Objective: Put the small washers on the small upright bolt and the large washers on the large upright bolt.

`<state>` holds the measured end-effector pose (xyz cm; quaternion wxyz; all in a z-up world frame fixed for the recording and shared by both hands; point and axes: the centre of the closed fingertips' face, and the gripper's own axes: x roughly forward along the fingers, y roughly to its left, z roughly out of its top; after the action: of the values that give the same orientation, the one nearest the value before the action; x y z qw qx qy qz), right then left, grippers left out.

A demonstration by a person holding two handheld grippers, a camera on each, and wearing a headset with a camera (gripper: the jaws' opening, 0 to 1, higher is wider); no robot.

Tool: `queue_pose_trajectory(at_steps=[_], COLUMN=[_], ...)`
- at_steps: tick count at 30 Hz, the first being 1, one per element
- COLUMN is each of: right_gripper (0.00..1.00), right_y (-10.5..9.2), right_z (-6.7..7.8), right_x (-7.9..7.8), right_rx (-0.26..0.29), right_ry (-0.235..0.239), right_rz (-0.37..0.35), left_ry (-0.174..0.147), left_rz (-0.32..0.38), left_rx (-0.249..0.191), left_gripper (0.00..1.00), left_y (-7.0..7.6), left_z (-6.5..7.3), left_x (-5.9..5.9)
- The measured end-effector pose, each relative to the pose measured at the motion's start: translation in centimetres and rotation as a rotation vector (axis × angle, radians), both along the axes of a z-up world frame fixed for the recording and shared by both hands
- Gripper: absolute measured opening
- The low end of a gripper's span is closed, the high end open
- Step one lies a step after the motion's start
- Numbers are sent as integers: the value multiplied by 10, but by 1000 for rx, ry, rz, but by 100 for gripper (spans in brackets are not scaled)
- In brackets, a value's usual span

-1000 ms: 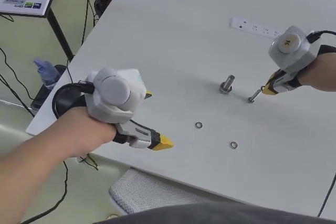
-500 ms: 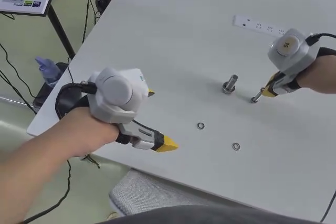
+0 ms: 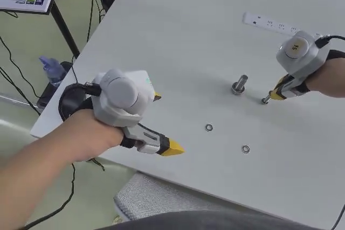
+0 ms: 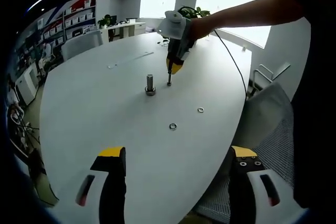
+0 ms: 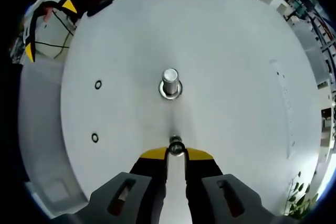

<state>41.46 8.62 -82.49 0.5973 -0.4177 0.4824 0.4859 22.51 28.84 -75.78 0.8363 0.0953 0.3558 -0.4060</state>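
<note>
The left gripper (image 4: 177,153) hangs with its fingers spread wide, grasping nothing. Ahead of them on the table (image 4: 105,108) lie a near washer (image 4: 172,126) and a farther washer (image 4: 200,110), both loose and flat, so these two at least are not yet on a bolt. Their sizes are too small to tell. Beyond them stand the large bolt (image 4: 150,85) and, just beside it, the small bolt (image 4: 169,81), its top between the clenched fingers of the right gripper (image 5: 177,155). I judge the job partway at best. The right gripper view looks down on a bright ring at the large bolt's foot, and I cannot tell whether it is a washer or the bolt head. The head view gives the bolts side-on, with a power strip (image 3: 275,24) past the right fingers.
</note>
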Motion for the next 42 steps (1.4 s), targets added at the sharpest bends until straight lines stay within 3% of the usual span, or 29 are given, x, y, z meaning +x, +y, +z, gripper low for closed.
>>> queue_pose_trajectory(at_steps=[21, 42], right_gripper=[13, 14], right_y=[-2, 1], right_z=[-32, -37], right_x=[0, 1], right_rx=[-20, -21], right_ry=[3, 4], right_rz=[41, 53], left_ry=[31, 41], left_rz=[3, 9], left_rx=[18, 26], left_gripper=[79, 77], left_y=[3, 8], left_z=[-9, -12], left_x=[-8, -10])
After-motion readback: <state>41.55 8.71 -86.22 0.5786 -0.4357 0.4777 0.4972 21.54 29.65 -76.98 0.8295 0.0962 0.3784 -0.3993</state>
